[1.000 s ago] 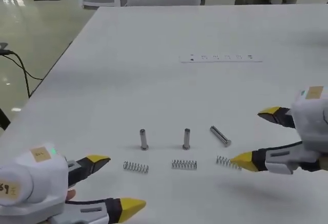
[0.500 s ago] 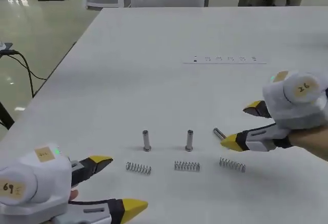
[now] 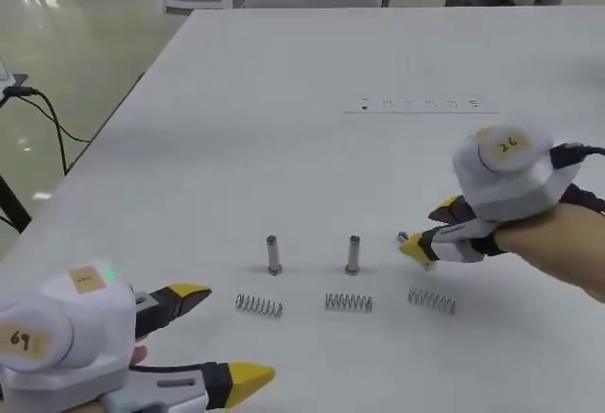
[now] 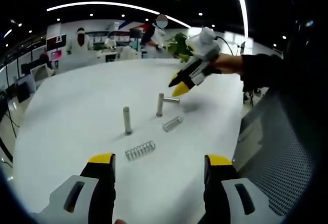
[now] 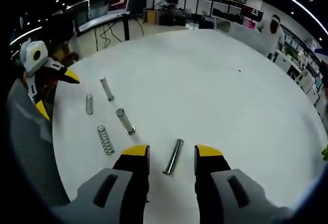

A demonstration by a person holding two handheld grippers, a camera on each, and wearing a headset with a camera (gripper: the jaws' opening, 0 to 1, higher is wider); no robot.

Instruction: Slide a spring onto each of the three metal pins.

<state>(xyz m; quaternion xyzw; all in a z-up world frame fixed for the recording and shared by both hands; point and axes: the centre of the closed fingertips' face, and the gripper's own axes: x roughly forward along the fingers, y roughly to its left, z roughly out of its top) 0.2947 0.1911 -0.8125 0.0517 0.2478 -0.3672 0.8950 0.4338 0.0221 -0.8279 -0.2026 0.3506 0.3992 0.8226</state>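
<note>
Straddling the lying grey metal pin (image 5: 173, 156), the right gripper (image 5: 171, 153) holds its yellow-tipped jaws partly apart, one on either side, gripping nothing. Beyond its jaws and leftward stand the near upright steel pin (image 5: 125, 121) and the far upright steel pin (image 5: 106, 88), with three coiled wire springs (image 3: 348, 302) flat on the white desk (image 3: 284, 129) beside them. Left gripper (image 4: 160, 159): jaws wide apart, empty; the nearest spring (image 4: 140, 150) lies just ahead of it.

- Left gripper (image 3: 232, 333): the tan sticker (image 3: 21, 341) on its white housing bears a handwritten "69".
- Right gripper (image 3: 427, 232): the round label (image 3: 506, 146) on top of its housing bears a handwritten number, seen rotated, apparently "26".
- Tabletop (image 3: 284, 129): the pale strip (image 3: 419, 105) carries small dark marks, too small to read.
</note>
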